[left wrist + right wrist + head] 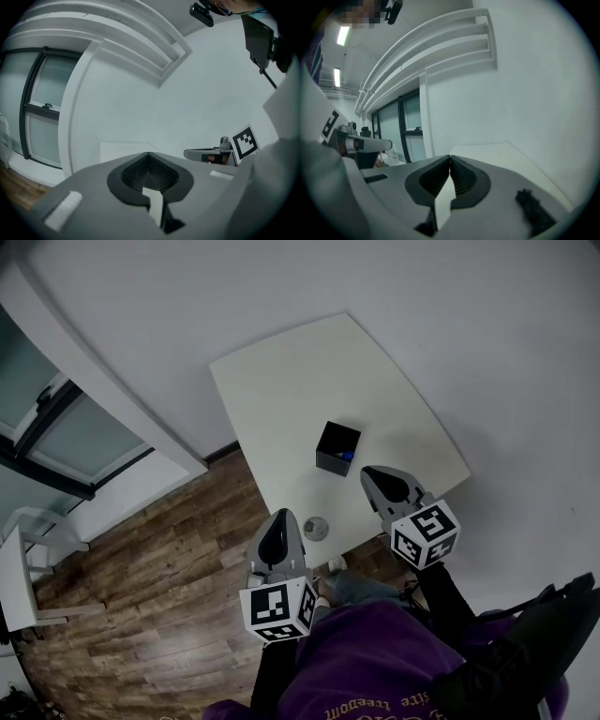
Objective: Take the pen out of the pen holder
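A black square pen holder [336, 444] stands near the middle of the white table [281, 390], with a blue pen tip [346, 456] showing at its near corner. My right gripper [372, 473] is shut and empty, just right of and nearer than the holder, over the table's near edge. My left gripper [280, 517] hovers over the wooden floor short of the table, its jaws closed with nothing between them. In the left gripper view my left gripper [149, 154] faces the table [119, 151]. In the right gripper view my right gripper [450, 158] points along the table [499, 151]. Neither gripper view shows the holder.
White walls stand behind and right of the table. A glass door [56, 442] is at the left, with a white chair [23, 563] beside it. A round metal disc [316, 528] lies on the wooden floor [159, 568] by the table's near edge, close to the person's shoe [336, 564].
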`<state>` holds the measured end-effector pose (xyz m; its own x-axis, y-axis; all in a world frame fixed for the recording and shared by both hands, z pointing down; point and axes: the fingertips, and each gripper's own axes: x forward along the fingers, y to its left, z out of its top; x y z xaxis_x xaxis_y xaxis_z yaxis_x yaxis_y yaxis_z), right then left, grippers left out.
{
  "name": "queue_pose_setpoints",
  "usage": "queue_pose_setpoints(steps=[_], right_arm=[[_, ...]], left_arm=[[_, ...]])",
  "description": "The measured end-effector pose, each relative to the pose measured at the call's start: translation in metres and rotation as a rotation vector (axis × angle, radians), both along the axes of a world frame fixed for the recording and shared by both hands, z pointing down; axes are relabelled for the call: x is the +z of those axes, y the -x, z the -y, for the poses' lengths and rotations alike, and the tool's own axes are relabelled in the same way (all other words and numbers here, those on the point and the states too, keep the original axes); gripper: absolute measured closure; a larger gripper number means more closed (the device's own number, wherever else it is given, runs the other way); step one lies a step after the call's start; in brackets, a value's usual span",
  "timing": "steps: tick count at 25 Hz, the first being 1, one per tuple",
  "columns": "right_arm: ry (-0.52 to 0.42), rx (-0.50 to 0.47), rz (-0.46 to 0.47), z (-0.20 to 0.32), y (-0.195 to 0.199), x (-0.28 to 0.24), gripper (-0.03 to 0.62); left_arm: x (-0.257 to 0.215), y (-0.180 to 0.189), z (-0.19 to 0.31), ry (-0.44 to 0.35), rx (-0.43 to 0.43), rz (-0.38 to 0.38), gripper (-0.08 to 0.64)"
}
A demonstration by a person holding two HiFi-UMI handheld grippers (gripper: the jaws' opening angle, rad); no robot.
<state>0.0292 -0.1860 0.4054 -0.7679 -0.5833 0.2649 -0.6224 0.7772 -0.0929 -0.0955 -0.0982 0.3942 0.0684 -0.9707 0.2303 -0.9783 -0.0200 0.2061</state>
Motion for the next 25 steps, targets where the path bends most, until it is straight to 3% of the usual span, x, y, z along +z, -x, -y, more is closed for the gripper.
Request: queue_pose_setpoints(steps=[11, 19, 25], right_arm=[[0.041, -0.012, -0.071, 0.054, -0.006, 0.028, 0.581], [0.093, -0.002, -0.132, 0.064, 0.000, 0.050, 0.578], [0.157, -0.009, -0.169, 0.067, 0.012, 0.069, 0.491]], left_arm=[[0.006, 0.003, 0.040, 0.028, -0.054, 0.010, 0.554], [0.007, 0.018, 0.053, 0.038, -0.038, 0.016, 0.554], [0.013, 0.035, 0.061, 0.061, -0.021, 0.007, 0.554]])
